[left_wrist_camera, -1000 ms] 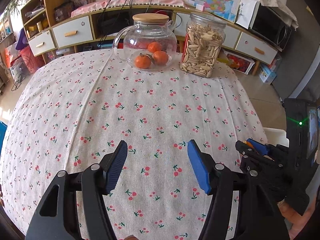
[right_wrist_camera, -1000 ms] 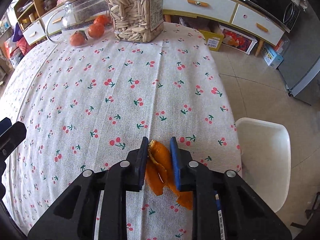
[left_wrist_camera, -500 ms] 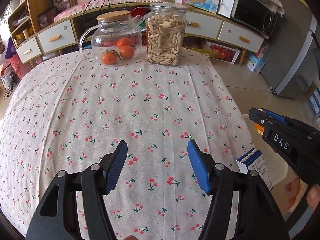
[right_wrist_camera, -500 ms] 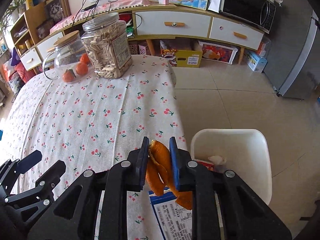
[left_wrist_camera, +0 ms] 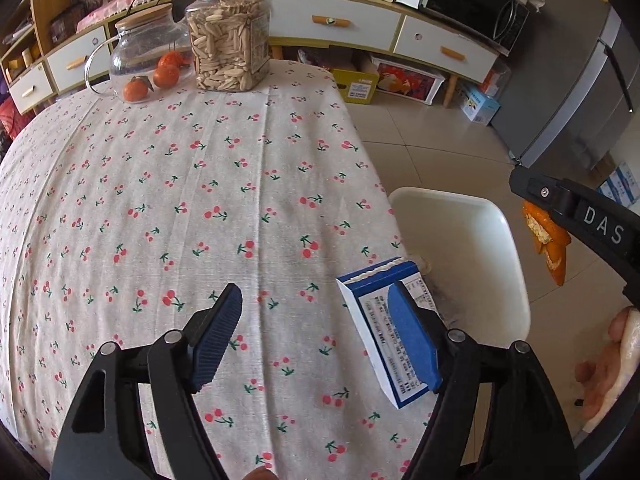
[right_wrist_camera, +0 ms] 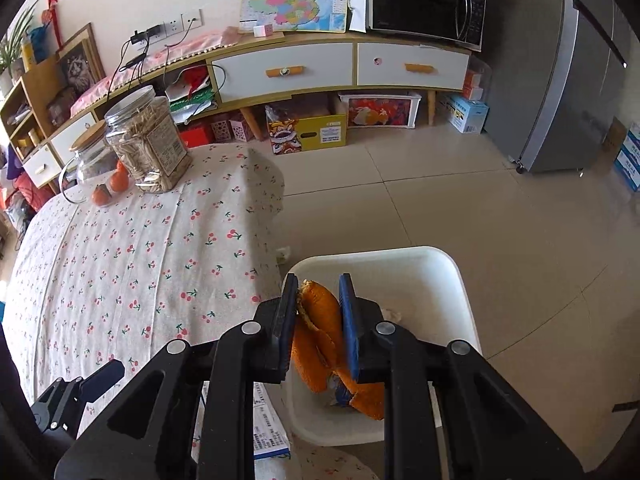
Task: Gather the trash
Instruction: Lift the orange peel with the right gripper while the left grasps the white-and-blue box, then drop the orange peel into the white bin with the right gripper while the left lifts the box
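Note:
My right gripper (right_wrist_camera: 318,304) is shut on an orange peel (right_wrist_camera: 320,332) and holds it over the white trash bin (right_wrist_camera: 448,272) beside the table. The peel (left_wrist_camera: 546,236) and the right gripper (left_wrist_camera: 576,216) also show at the right of the left wrist view, above the bin (left_wrist_camera: 472,216). My left gripper (left_wrist_camera: 316,332) is open and empty just above the cherry-print tablecloth (left_wrist_camera: 200,200). A blue and white box (left_wrist_camera: 380,320) lies at the table's right edge, partly behind the left gripper's right finger; its corner shows in the right wrist view (right_wrist_camera: 268,428).
A glass teapot with oranges (left_wrist_camera: 148,60) and a jar of seeds (left_wrist_camera: 228,40) stand at the far end of the table. A low cabinet (right_wrist_camera: 320,68), a microwave (right_wrist_camera: 424,0) and a fridge (right_wrist_camera: 580,60) line the room beyond the tiled floor.
My right gripper has carried the peel off the table to over the bin. The left wrist view has swung right, and the blue box has come into view by its right finger.

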A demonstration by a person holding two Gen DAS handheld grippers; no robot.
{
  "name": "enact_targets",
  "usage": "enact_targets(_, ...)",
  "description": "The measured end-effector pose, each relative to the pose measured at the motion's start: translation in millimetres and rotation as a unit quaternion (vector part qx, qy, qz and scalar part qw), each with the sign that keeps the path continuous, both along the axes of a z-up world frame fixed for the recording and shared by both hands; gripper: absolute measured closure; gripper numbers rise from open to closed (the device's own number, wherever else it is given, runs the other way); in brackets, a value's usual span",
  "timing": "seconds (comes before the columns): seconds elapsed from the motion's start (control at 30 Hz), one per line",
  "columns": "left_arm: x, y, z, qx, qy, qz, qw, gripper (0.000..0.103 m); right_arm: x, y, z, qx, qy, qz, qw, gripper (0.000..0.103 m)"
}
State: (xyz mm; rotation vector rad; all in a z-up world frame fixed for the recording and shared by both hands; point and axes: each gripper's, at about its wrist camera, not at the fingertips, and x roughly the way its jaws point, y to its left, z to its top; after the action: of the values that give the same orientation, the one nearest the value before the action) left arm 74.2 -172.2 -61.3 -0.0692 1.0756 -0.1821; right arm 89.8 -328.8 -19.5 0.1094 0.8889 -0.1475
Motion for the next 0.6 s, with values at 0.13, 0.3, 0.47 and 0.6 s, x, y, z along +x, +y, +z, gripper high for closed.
enact_targets(0.13, -4, -26, -7, 0.010, 0.016, 0.018, 0.9996, 0.015, -10, -21, 3, 0.006, -0.006, -0.013, 1.000, 0.083)
enact_targets(0.3, -3, -47, -26, 0.027, 0.048, 0.051, 0.9972, 0.013, -18, -42, 5, 0.023, -0.011, -0.027, 0.999, 0.083)
enact_targets(0.47, 0, -60, -39, 0.057, 0.057, 0.075, 0.9939, 0.013, -22, -48, 6, 0.035, -0.014, -0.027, 0.999, 0.083)
enact_targets(0.6, 0, -64, -46, 0.063, 0.064, 0.067, 0.9937, 0.014, -23, -49, 9, 0.040, -0.018, -0.024, 0.999, 0.083)
